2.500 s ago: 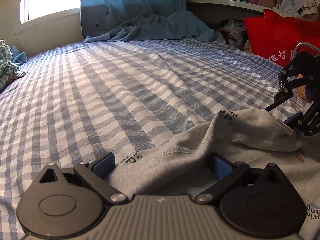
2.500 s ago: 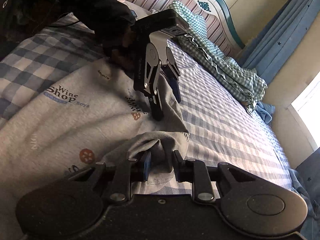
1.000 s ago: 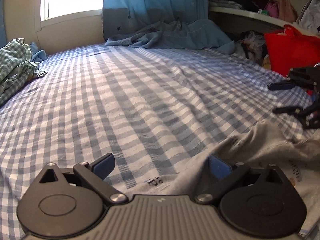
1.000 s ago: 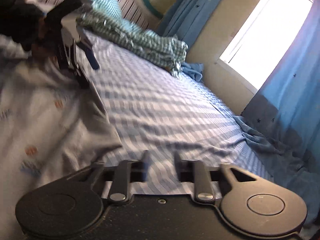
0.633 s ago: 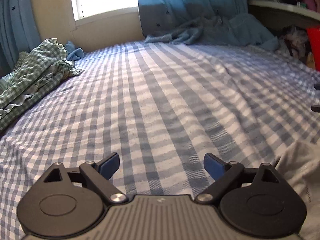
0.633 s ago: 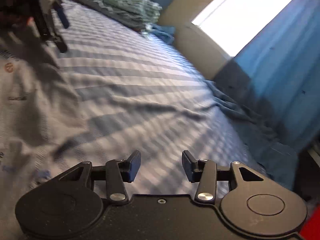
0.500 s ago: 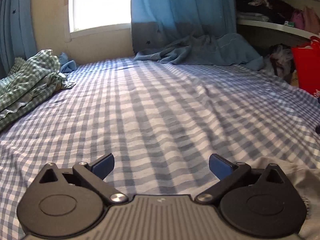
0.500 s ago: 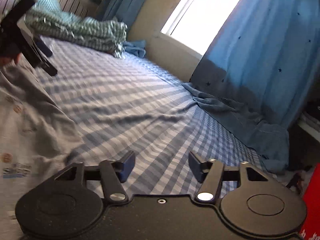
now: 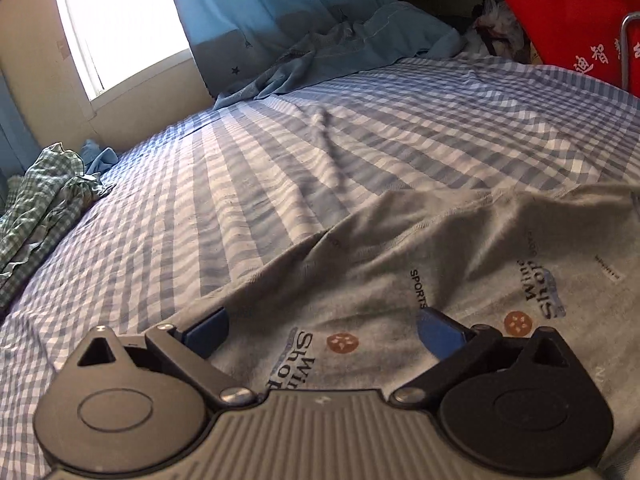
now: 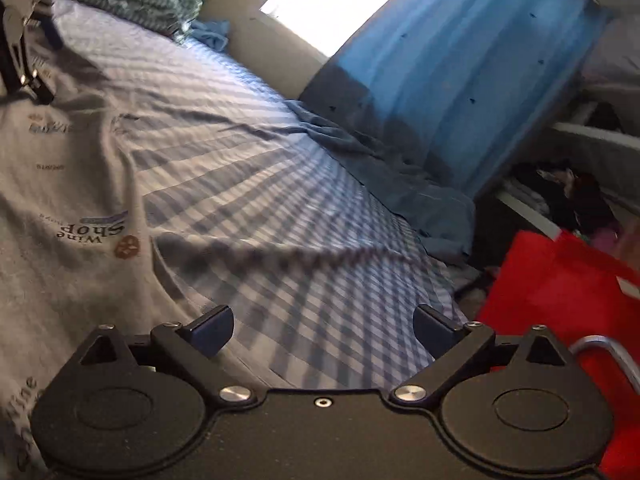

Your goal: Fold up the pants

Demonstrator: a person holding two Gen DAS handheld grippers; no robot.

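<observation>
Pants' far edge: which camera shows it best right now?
The left wrist view. The grey pants fill the foreground sharply, their far edge running diagonally across the checked sheet. The right wrist view shows the pants along its left side, partly motion-blurred.

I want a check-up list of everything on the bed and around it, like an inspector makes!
Surface: blue checked bedsheet, wrinkled, striped with sunlight.
Job's things: grey printed pants lying spread on the near part of the sheet, creased, not neatly folded.
Clutter: green checked bedding bunched at the bed's left side; blue cloth heaped at the far edge; red bag beside the bed.
Grippers: left claw open, over the pants, holding nothing; right claw open, over bare sheet at the pants' edge, holding nothing.
Cables: nothing seen.
Surroundings: bright window, blue curtain, shelf with piled clothes.
</observation>
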